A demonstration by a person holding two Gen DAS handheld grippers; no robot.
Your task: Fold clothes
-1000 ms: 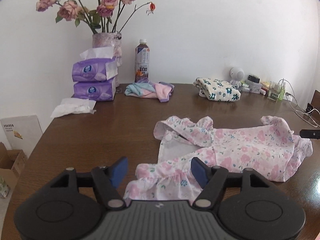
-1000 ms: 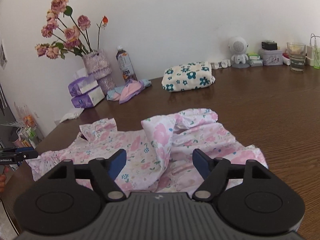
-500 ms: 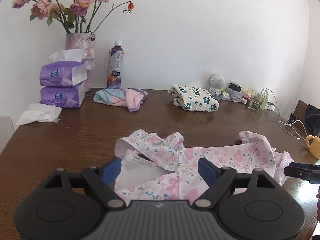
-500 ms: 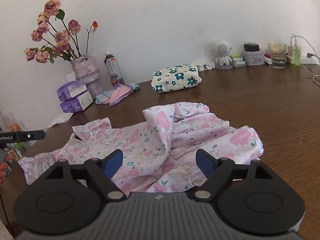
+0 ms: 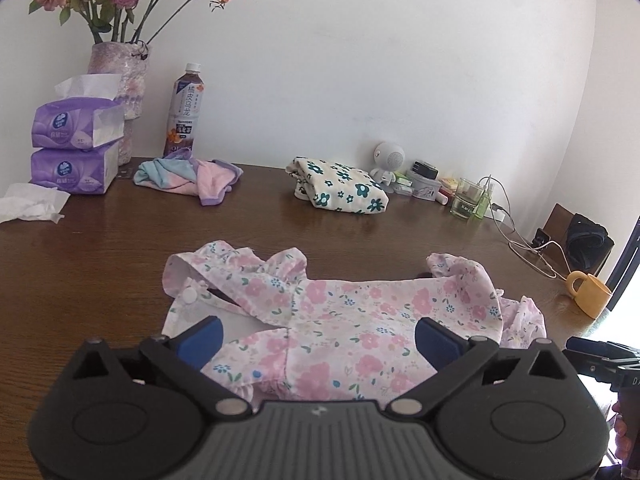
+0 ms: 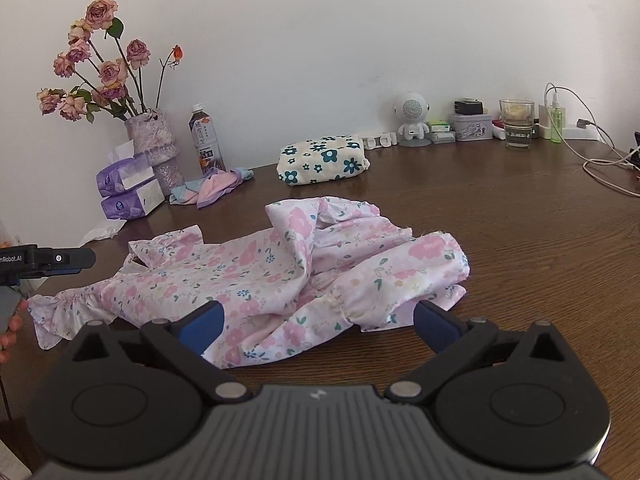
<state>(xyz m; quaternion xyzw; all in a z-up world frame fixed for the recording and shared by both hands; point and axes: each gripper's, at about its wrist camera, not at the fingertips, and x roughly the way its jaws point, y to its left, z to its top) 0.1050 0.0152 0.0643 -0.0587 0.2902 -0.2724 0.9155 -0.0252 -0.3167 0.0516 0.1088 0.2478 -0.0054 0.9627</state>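
A pink floral garment (image 5: 340,312) (image 6: 260,276) lies crumpled across the brown table (image 5: 100,264) (image 6: 540,260). My left gripper (image 5: 318,338) hovers open over its near hem, nothing between the blue pads. My right gripper (image 6: 318,328) is also open, just short of the garment's bunched right end, holding nothing. The left gripper's tip (image 6: 60,260) shows at the left edge of the right wrist view, and the right gripper's tip (image 5: 600,354) at the right edge of the left wrist view. A folded cream garment with teal flowers (image 5: 340,192) (image 6: 322,158) sits behind.
At the back stand a vase of roses (image 5: 120,72), two purple tissue packs (image 5: 76,148), a drink bottle (image 5: 185,114) and a pastel cloth heap (image 5: 188,174). A small white figure (image 6: 412,120), a glass (image 6: 516,122), cables (image 6: 600,160) and a yellow mug (image 5: 590,294) crowd the right side.
Both grippers have pulled back and risen from the garment. The left wrist view has swung rightward, bringing the mug and the right gripper's tip into sight.
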